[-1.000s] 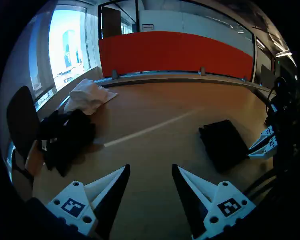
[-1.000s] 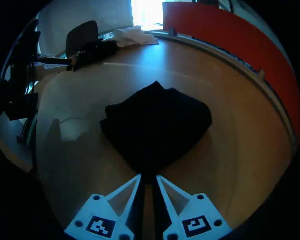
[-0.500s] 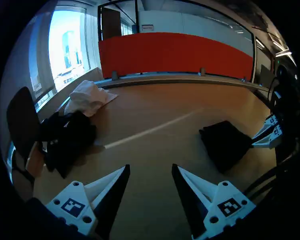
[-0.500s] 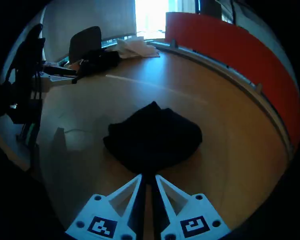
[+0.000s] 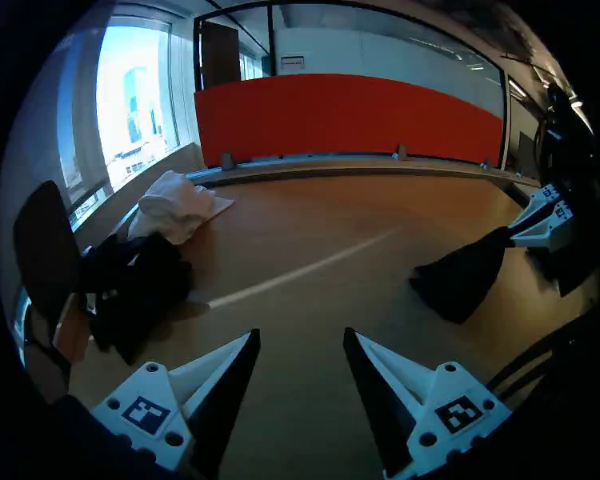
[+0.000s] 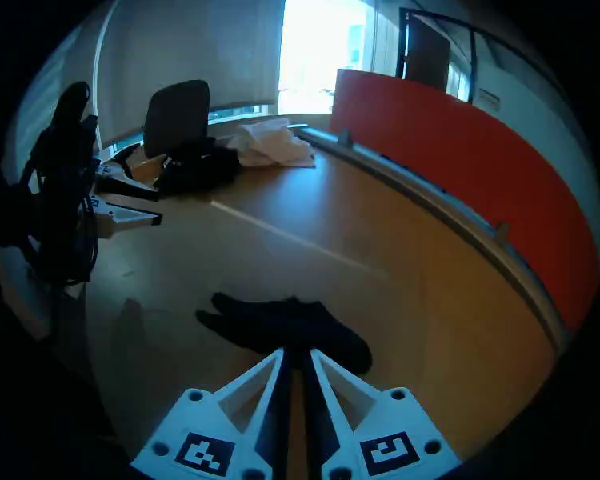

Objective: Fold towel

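Note:
A black towel (image 5: 460, 278) hangs by one edge from my right gripper (image 5: 514, 232), its lower end resting on the wooden table (image 5: 324, 216). In the right gripper view the right gripper (image 6: 298, 356) is shut on the near edge of that towel (image 6: 288, 330), which trails forward over the table. My left gripper (image 5: 300, 338) hovers open above bare tabletop, well left of the towel, with nothing between its fingers. The right gripper view shows the left gripper (image 6: 158, 206) at the far left, held in a hand.
A crumpled white towel (image 5: 172, 206) lies at the table's far left corner, with a heap of black cloth (image 5: 136, 284) beside it. A dark chair (image 5: 44, 240) stands past the left edge. A red partition (image 5: 348, 116) runs along the table's far edge.
The right gripper has risen and drawn back with the towel's edge, pulling the folded black towel up off the table into a hanging drape. The left gripper has stayed put.

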